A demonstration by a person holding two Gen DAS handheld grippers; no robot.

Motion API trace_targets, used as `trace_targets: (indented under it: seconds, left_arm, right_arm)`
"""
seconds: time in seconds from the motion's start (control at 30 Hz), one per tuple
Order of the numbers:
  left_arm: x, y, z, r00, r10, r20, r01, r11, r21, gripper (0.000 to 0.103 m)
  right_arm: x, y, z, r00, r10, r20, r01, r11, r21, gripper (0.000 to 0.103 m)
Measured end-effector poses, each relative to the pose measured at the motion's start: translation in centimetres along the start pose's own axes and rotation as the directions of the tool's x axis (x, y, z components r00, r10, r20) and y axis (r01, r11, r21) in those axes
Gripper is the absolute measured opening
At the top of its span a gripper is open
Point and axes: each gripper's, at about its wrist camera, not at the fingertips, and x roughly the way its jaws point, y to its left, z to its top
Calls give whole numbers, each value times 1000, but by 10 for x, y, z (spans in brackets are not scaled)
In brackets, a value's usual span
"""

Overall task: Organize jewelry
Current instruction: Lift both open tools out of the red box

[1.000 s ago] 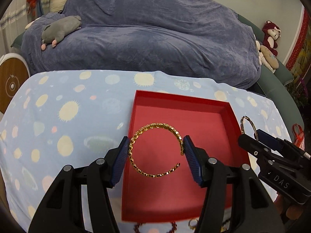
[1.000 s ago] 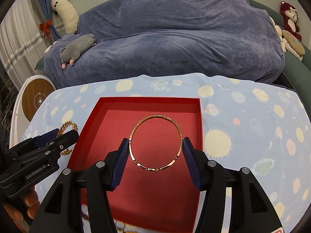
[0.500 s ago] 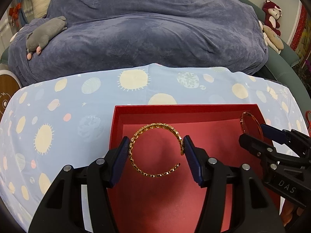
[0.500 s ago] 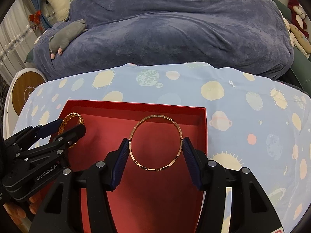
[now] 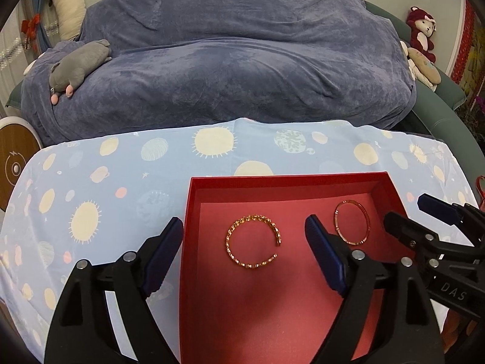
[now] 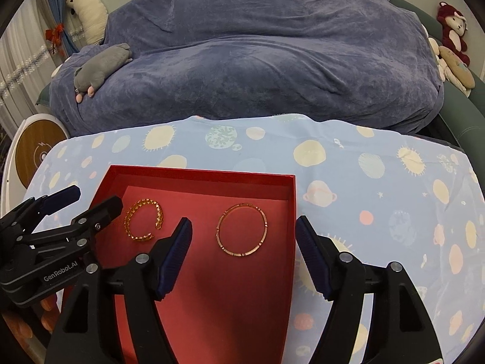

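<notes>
- My left gripper (image 5: 244,251) has its jaws spread wide apart and grips nothing; its left finger hangs over the patterned cloth just outside the red tray's left wall, and its right finger sits over the tray floor.
- The gold chain-link cuff (image 5: 254,241) lies flat on the floor of the red tray (image 5: 285,180), in the gap between my left jaws but touching neither of them. Its open side faces right.
- My right gripper (image 6: 244,256) is also wide open and empty, with one finger over the tray floor and the other out past the tray's right wall, above the cloth.
- The thin rose-gold bangle (image 6: 242,229) lies flat in the tray between my right jaws, clear of both pads. It is a closed ring with small segment marks along its rim.
- From the right wrist view, the cuff sits to the left of the bangle and apart from it; both rest in the far half of the tray.
- The tray stands on a tabletop covered by a light blue cloth (image 5: 100,188) printed with suns and planets.
- Behind the tabletop I see a sofa under a dark blue blanket (image 5: 242,60), with a grey plush toy (image 5: 79,68) lying on its left part and a red plush monkey (image 5: 423,35) at the far right.
</notes>
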Motion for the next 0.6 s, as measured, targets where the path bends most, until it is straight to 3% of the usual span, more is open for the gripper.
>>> trace_targets:
  seconds: [0.27,0.6]
  left_arm:
    - [-63,19,-43,999,27,18,-26,999,-46,79]
    - [-126,28,-142,998,41,-39,-44,997,-71,79]
  right_arm:
    - [-63,-1,-46,1000,-5,20,5,1000,2,68]
    - [-129,4,-150,999,-28,-17,28,999,25,68]
